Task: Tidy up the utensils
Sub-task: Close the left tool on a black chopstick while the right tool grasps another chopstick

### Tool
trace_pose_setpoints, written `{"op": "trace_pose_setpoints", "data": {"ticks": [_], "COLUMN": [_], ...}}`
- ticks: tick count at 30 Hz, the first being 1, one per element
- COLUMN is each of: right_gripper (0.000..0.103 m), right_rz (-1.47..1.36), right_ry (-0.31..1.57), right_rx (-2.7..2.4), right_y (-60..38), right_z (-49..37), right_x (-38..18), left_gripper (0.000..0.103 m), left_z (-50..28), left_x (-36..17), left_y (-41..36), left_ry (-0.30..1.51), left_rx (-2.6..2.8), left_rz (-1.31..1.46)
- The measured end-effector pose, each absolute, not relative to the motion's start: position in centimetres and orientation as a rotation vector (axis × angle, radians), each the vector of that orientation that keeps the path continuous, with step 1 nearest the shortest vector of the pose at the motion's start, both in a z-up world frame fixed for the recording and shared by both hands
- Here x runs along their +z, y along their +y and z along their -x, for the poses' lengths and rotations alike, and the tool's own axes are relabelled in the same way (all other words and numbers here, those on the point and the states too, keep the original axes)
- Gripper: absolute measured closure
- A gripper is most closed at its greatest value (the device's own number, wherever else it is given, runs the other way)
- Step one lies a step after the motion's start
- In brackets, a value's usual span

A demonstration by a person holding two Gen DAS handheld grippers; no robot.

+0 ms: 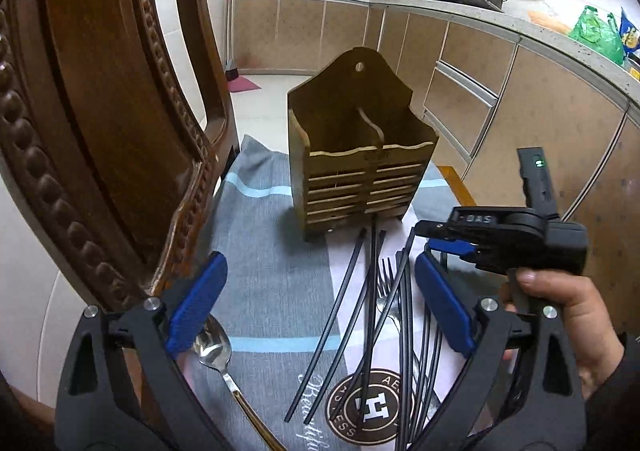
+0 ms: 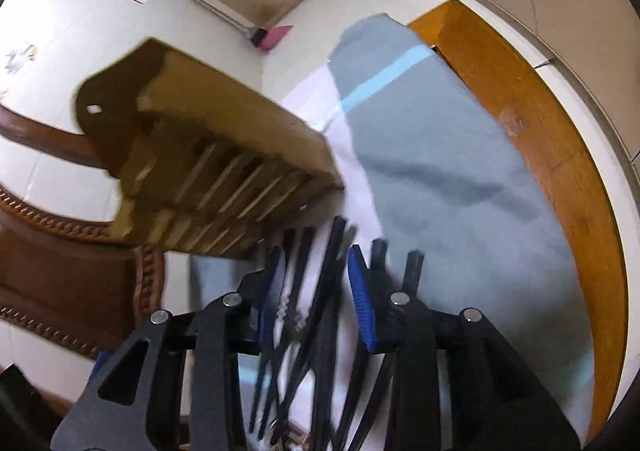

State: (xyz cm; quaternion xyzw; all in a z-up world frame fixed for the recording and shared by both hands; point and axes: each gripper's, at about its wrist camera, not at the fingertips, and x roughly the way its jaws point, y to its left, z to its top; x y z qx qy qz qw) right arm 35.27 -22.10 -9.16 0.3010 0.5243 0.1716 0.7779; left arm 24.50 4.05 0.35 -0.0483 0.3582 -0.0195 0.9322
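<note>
Right now my right fingers (image 2: 316, 303) stand narrow over the chopsticks (image 1: 372, 291), part-way closed with several of the black sticks running up between the two blue pads (image 2: 362, 303). That view is smeared, so I cannot tell whether the pads press on a stick or only straddle the bunch; I would not call it a grip. My left fingers (image 1: 316, 311) stand wide and hold nothing. The same bunch and a fork (image 1: 386, 283) lie in the gap between them, touching neither pad, and a spoon (image 1: 212, 349) lies just under the left pad (image 1: 196, 303), its bowl up.

I judge the chopsticks light, stiff and slick: thin rods that will roll and fan apart on the cloth (image 1: 272, 251) and can pivot in a pinch taken near one end. They cross one another, so I expect a pinch to gather more than one. I would take them across the middle of their length, pads square to the sticks. The fork and spoon look like polished metal, heavier and slippery; the handle is the place, not the tines or bowl.

Beyond the stick tips stands the wooden holder (image 1: 360, 155), upright on the cloth at the far end of the desk (image 2: 520, 123), its two open compartments empty from what I see. A carved chair (image 1: 100, 131) crowds the left side.
</note>
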Motion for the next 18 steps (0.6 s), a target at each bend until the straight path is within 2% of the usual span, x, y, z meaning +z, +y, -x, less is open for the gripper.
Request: {"op": "trace_pose_setpoints", "data": {"ticks": [6,8,10,16,18], "right_gripper": [0.069,0.082,0.091,0.091,0.091], "right_rz": [-0.68,-0.672,-0.669,-0.664,-0.671], "right_ry": [1.16,1.154,1.147,1.07,1.044], "right_rx": [0.382,0.387,0.394,0.429,0.448], "right_y": [-21.7,-21.4,-21.3,-22.5,-23.4], "right_z": [-37.1,-37.3,-37.3,-36.1,-35.2], "right_x": [-11.1,-11.1,-11.1,-9.0,-8.1], "left_gripper": [0.01,0.01,0.01,0.01,0.02], "left_z": [-25.1,-25.3,-25.5,-27.6,-29.0], "left_x": [0.0,-0.3,-0.6,-2.1,-2.9], "left_y": [3.8,3.8,3.7,2.3,1.2], "left_ry": [0.747,0.756,0.766,0.8,0.825], "left_rx": [-0.047,-0.048,-0.04,-0.035,-0.044], "left_rz": [0.111,0.105,0.092,0.057,0.033]}}
